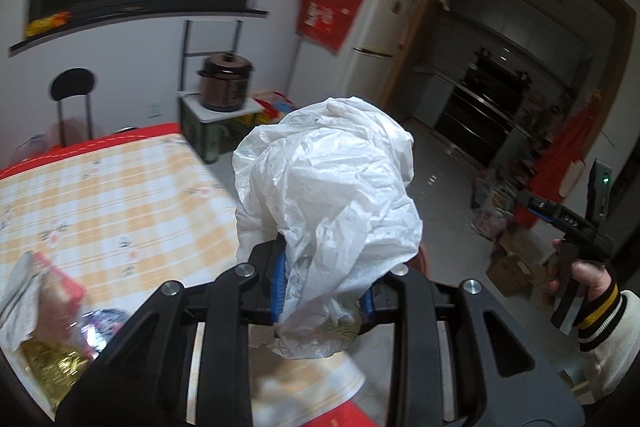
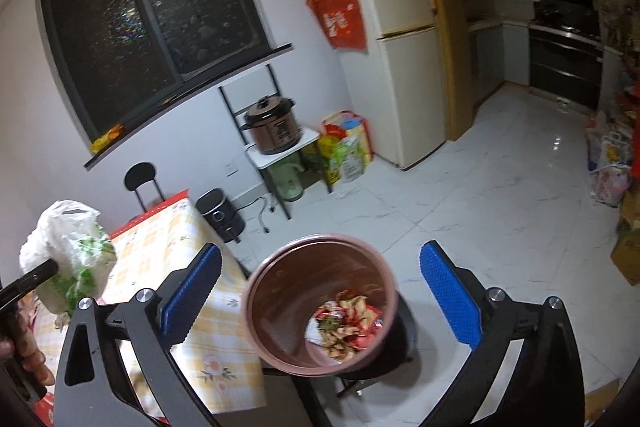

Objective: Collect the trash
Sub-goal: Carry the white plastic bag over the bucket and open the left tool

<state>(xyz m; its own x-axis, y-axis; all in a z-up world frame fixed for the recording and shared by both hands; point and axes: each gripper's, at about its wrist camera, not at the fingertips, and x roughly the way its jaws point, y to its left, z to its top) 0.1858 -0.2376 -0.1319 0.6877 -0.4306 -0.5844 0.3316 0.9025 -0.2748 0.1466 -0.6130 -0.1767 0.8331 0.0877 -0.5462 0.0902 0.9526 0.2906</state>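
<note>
My left gripper (image 1: 324,291) is shut on a crumpled white plastic bag (image 1: 328,195) with green scraps inside, held above the table's edge; the bag also shows at the left of the right wrist view (image 2: 68,251). My right gripper (image 2: 320,303) is open and empty, hovering over a brown trash bin (image 2: 320,303) that stands on a black stool beside the table and holds several wrappers (image 2: 348,323). The right gripper also shows at the right of the left wrist view (image 1: 568,223). More trash lies on the table: a gold wrapper (image 1: 52,363) and a red packet (image 1: 56,291).
The table (image 1: 112,195) has a yellow checked cloth with a red border. A chair (image 1: 74,95), a pressure cooker (image 2: 272,125) on a rack, an air fryer (image 2: 220,215), a fridge (image 2: 404,55) and floor bags (image 2: 608,159) stand around. White tiled floor stretches toward the kitchen.
</note>
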